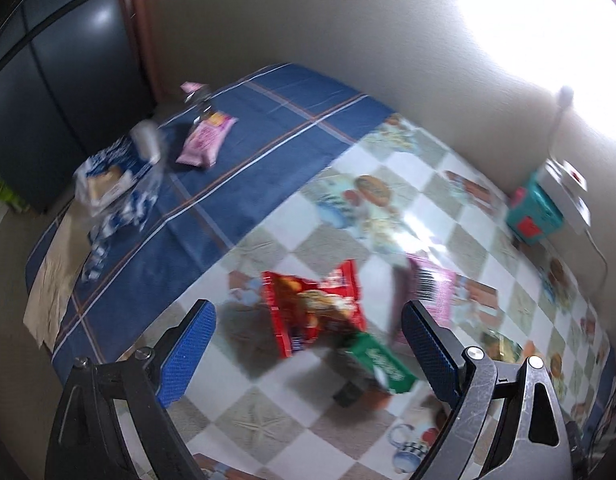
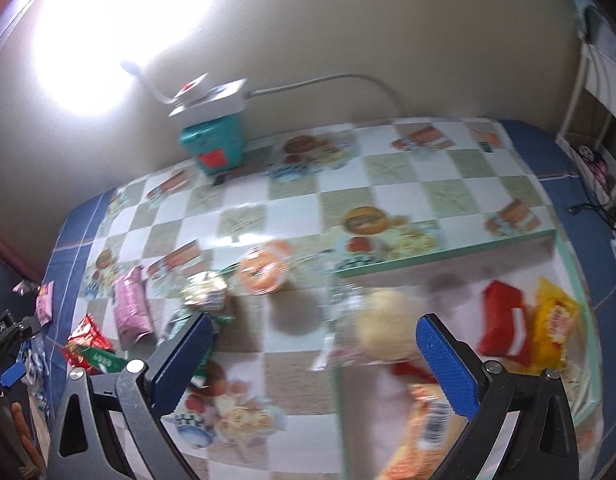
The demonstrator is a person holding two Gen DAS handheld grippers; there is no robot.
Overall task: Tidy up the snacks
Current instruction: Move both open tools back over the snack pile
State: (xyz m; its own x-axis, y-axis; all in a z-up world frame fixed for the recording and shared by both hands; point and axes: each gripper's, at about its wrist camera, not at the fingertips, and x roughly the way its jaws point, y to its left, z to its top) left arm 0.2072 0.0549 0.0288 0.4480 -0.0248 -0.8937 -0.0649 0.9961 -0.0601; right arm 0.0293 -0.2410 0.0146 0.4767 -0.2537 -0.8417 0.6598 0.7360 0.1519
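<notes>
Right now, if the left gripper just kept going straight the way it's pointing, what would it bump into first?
Most likely the red snack packet, lying between the open left gripper fingers, with the green packet just beside it. Blur makes depth uncertain.

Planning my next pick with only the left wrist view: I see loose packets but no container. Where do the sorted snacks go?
Observer: The right wrist view shows a green-rimmed tray on the checked cloth.
Operator: Anything in it?
Observer: Yes, a red packet and a yellow packet lie side by side inside.
Operator: Is the right gripper busy?
Observer: No, the right gripper is open over the tray's near edge, its pads pressing on nothing.
</notes>
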